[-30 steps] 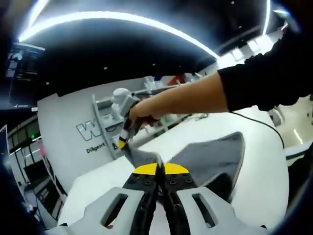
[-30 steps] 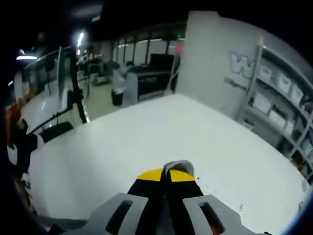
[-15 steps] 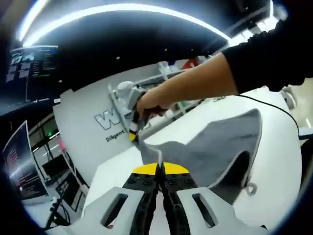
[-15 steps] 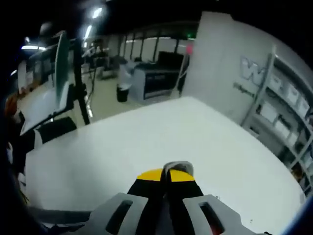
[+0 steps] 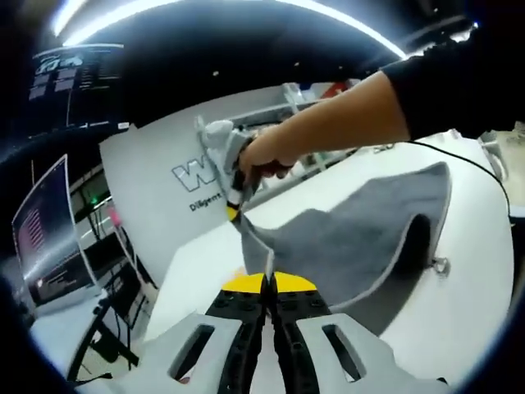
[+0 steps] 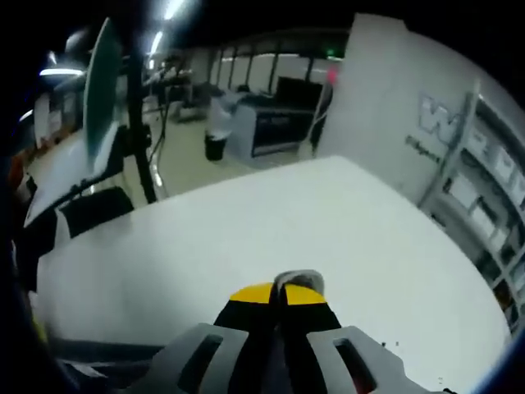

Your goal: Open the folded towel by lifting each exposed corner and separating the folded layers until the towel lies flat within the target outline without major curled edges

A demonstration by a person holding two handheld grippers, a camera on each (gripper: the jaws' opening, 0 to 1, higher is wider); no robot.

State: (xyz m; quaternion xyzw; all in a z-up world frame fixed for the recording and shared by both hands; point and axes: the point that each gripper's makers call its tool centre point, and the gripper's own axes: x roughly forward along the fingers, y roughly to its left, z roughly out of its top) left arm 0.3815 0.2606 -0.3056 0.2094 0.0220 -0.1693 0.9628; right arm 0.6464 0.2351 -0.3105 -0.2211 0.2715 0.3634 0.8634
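The grey towel [image 5: 361, 238] hangs stretched above the white counter [image 5: 459, 320], its top edge running between the left claw [image 5: 268, 283] and the right claw [image 5: 235, 209], each pressed shut on what seems a corner, the rest trailing rightward

**A:** What's nearest the camera?

**B:** The left hand-held gripper [image 5: 268, 289], grey with yellow tips, its jaws closed on one edge of a grey cloth towel with a pale hem [image 5: 353, 242].

**A:** Where is the towel?

**B:** Lifted and stretched above the white tabletop [image 5: 459, 304]. Its upper corner is pinched by the right hand-held gripper [image 5: 233, 210], held by a person's hand [image 5: 267, 156] with a black sleeve [image 5: 459, 78]. A small hanging loop [image 5: 440, 264] dangles at the towel's right edge.

**A:** And behind?

**B:** A white wall panel with lettering [image 5: 176, 185], and a lit monitor screen [image 5: 45, 246] at the left.
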